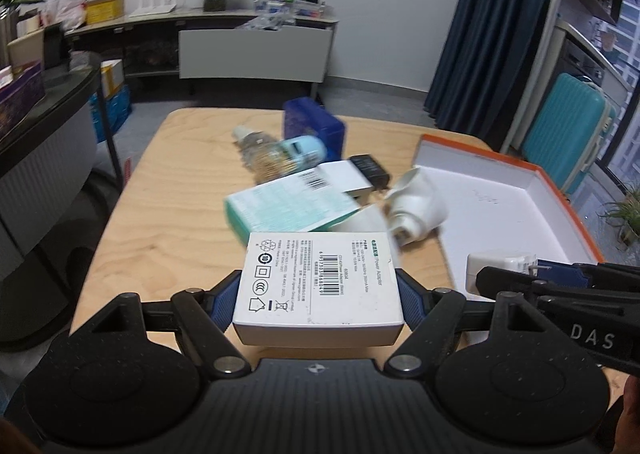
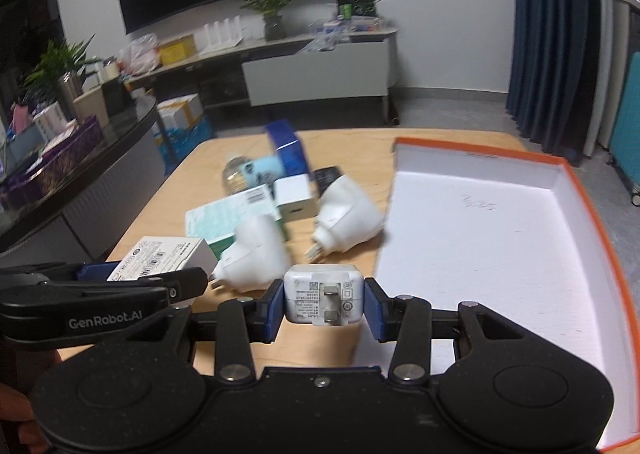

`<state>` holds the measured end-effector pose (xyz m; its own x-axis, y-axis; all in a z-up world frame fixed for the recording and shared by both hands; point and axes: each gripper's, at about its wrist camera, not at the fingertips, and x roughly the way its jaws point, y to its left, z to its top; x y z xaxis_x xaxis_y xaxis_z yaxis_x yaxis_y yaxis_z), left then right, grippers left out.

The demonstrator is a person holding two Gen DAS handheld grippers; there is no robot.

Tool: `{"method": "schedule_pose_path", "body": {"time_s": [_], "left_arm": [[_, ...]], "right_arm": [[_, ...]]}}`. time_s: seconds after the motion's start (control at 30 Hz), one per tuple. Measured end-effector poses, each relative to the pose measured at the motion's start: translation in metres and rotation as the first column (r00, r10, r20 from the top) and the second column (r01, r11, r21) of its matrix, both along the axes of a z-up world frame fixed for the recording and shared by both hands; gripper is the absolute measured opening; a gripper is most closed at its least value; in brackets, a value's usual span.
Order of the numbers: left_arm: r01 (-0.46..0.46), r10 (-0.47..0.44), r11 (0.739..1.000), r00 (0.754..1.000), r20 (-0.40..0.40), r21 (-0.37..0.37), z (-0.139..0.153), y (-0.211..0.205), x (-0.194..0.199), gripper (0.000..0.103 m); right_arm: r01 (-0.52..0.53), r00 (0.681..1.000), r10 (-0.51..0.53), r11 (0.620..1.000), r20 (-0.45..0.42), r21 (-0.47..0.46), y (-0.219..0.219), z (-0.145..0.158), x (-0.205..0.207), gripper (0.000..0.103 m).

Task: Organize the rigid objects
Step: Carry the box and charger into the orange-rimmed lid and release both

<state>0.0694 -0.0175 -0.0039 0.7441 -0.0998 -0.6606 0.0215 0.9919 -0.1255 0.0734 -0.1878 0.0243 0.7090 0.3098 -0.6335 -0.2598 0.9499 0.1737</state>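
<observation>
My left gripper pinches a white power adapter box, lifted above the near edge of the wooden table. My right gripper pinches a white charger plug beside the orange-rimmed tray.

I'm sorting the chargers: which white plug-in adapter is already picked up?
The small square charger with two flat prongs facing the camera, clamped between the right gripper fingers. The two rounded white adapters lie on the table.
</observation>
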Motion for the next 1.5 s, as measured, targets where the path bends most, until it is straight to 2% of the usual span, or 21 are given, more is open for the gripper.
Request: {"method": "schedule_pose_path", "body": {"time_s": [0.33, 0.7, 1.33, 1.5], "left_arm": [[0.083, -0.083, 0.996, 0.996, 0.018, 0.013, 0.010, -0.039, 0.015, 0.079], [0.178, -0.178, 0.984, 0.984, 0.013, 0.006, 0.008, -0.088, 0.047, 0.079], [0.224, -0.224, 0.975, 0.973, -0.060, -0.003, -0.015, -0.140, 0.106, 0.079], [0.224, -0.225, 0.974, 0.972, -0.068, -0.008, -0.018, -0.149, 0.122, 0.079]], "right_arm": [[0.102, 0.994, -0.102, 0.995, 0.031, 0.018, -0.043, 0.012, 0.001, 0.051], [0.209, 0.977, -0.209, 0.978, 0.027, 0.018, -0.093, 0.008, 0.020, 0.051], [0.274, 0.958, -0.276, 0.961, -0.082, -0.035, -0.143, -0.024, 0.112, 0.051], [0.282, 0.957, -0.285, 0.958, -0.063, -0.047, -0.146, -0.023, 0.140, 0.051]]}}
